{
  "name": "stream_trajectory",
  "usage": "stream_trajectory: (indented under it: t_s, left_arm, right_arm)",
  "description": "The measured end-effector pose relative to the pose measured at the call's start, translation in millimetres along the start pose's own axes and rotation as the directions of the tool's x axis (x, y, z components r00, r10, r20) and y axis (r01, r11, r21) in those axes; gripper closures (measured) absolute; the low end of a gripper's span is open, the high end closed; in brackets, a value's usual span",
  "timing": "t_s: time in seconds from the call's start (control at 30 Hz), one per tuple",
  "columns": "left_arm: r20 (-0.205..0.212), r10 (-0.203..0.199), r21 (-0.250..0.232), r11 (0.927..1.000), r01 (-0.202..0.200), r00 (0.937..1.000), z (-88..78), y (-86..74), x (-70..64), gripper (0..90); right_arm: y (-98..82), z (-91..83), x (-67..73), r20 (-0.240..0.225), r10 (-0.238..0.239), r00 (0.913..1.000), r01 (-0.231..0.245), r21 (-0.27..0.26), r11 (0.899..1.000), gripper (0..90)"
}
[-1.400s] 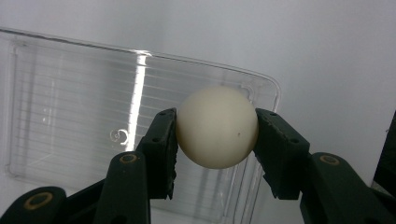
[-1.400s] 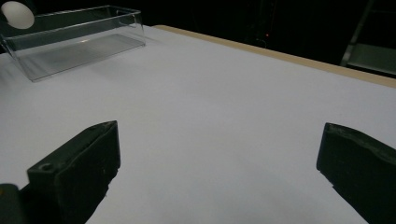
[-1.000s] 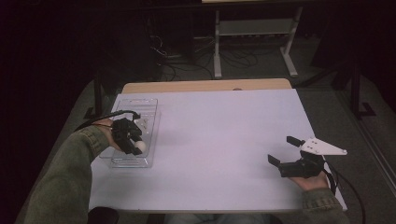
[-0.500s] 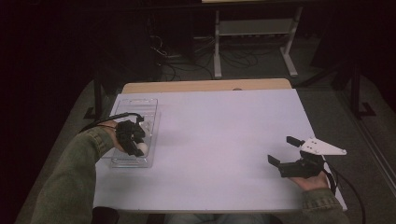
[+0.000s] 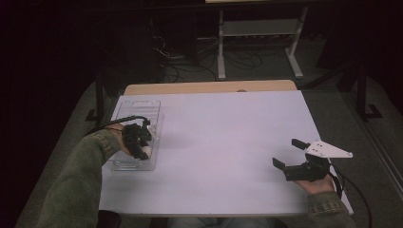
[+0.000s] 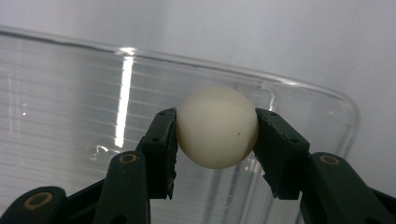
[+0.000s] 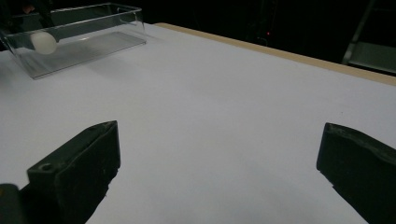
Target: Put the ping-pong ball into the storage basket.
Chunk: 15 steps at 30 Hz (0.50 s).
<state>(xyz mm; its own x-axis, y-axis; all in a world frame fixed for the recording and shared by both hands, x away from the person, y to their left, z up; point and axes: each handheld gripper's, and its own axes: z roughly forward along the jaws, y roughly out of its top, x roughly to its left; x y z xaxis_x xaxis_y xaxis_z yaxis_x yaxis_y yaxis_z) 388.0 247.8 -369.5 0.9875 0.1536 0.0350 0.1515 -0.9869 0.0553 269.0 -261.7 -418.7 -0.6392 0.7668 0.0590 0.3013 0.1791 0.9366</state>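
A white ball point(image 6: 217, 126) sits pinched between the two black jaws of my left gripper point(image 6: 215, 140), just above the floor of a clear plastic tray point(image 6: 70, 107). From above, that gripper point(image 5: 142, 148) hangs over the near half of the tray point(image 5: 142, 110) at the table's left, the ball point(image 5: 147, 150) showing pale under it. My right gripper point(image 5: 287, 153) rests low at the right front of the table, jaws wide apart with nothing between them. In the right gripper view the ball point(image 7: 43, 42) and tray point(image 7: 93, 28) lie far off at the upper left.
A white sheet point(image 5: 223, 142) covers the table; a strip of wooden edge point(image 5: 209, 87) shows at the back. A metal stand point(image 5: 259, 33) and cables lie on the dark floor beyond. A cable point(image 5: 111, 122) trails from the left gripper.
My left hand has shifted slightly toward the near end of the tray with the ball still gripped. The right gripper has stayed where it was.
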Motion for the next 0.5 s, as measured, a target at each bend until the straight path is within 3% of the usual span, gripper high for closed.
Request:
stream_trajectory:
  t_s: [0.33,0.5]
  left_arm:
    - [-0.01,-0.035,-0.021,0.9992,0.035,0.9993,5.7,-2.5,3.8,49.0]
    - [-0.036,-0.058,-0.04,0.9976,0.056,0.9977,3.0,-3.6,4.1,37.5]
  right_arm:
    - [-0.6,1.0,0.7,-0.001,-0.005,1.0,0.005,0.012,1.0,0.0]
    - [-0.6,1.3,0.9,0.0,-0.006,1.0,0.006,0.013,1.0,0.0]
